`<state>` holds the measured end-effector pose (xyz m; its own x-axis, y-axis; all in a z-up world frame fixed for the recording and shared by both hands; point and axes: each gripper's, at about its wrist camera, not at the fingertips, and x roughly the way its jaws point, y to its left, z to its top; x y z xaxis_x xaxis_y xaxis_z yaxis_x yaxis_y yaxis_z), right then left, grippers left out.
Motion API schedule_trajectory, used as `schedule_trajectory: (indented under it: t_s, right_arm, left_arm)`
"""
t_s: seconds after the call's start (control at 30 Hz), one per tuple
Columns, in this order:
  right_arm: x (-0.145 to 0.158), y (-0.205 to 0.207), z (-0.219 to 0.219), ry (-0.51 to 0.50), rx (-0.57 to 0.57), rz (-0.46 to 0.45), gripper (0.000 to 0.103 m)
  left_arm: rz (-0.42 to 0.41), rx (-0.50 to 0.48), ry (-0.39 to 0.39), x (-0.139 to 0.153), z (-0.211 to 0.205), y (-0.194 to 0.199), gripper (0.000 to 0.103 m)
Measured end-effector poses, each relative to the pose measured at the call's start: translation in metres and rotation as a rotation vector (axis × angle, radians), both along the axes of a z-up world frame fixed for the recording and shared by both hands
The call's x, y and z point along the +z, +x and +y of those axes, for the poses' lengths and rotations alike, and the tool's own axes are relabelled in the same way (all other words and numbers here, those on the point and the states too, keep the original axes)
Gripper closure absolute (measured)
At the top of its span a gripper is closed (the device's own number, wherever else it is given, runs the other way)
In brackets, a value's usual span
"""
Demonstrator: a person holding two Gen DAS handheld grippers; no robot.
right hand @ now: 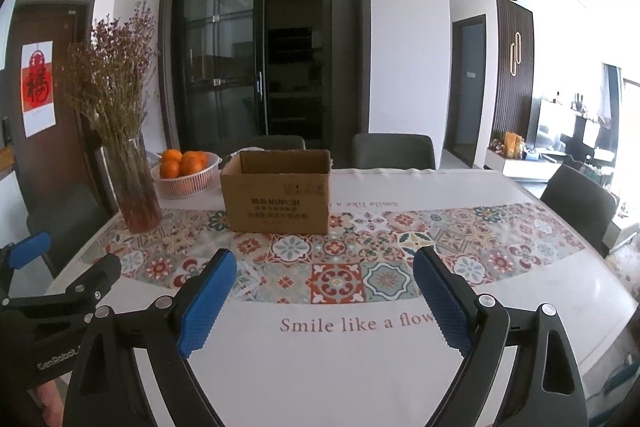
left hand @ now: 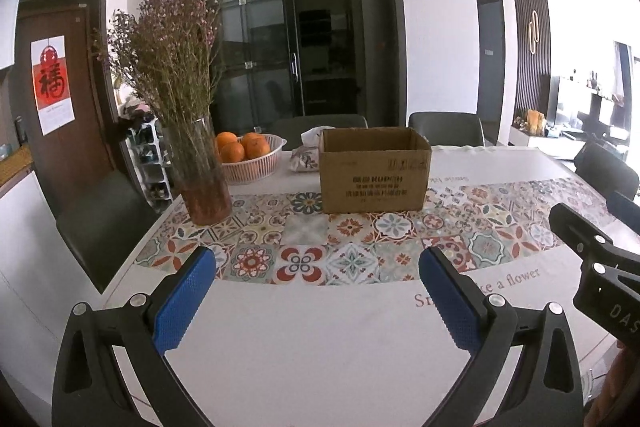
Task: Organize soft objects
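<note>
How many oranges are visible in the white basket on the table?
3 in the left wrist view: one orange at left, one in front, one at right. More may be hidden in the basket.

A plain brown cardboard box point(right hand: 276, 193) with dark print on its front stands on a white tablecloth point(right hand: 340, 367) crossed by a band of red, teal and cream floral tiles. Bright oranges point(right hand: 182, 163) fill a pale pink slatted basket point(right hand: 188, 183) at far left. Near, both grippers are black with textured blue pads point(right hand: 204, 307).
</note>
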<state>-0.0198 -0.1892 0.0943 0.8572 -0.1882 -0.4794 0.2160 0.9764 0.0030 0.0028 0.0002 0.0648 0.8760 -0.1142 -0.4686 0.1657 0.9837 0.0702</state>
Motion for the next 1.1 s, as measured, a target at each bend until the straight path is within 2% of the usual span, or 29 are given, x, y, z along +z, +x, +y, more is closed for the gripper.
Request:
schedule_trajectory:
  t_s: [0.43,1.1]
  right_arm:
    - [-0.008,0.004,0.004,0.014,0.015,0.019,0.012]
    - [-0.021,0.014,0.002,0.035,0.013,0.053,0.012]
  left_arm:
    - [0.002,0.008,-0.002,-0.005,0.005,-0.001,0.0]
    - [0.047,0.0,-0.001,-0.016,0.003,0.012,0.0]
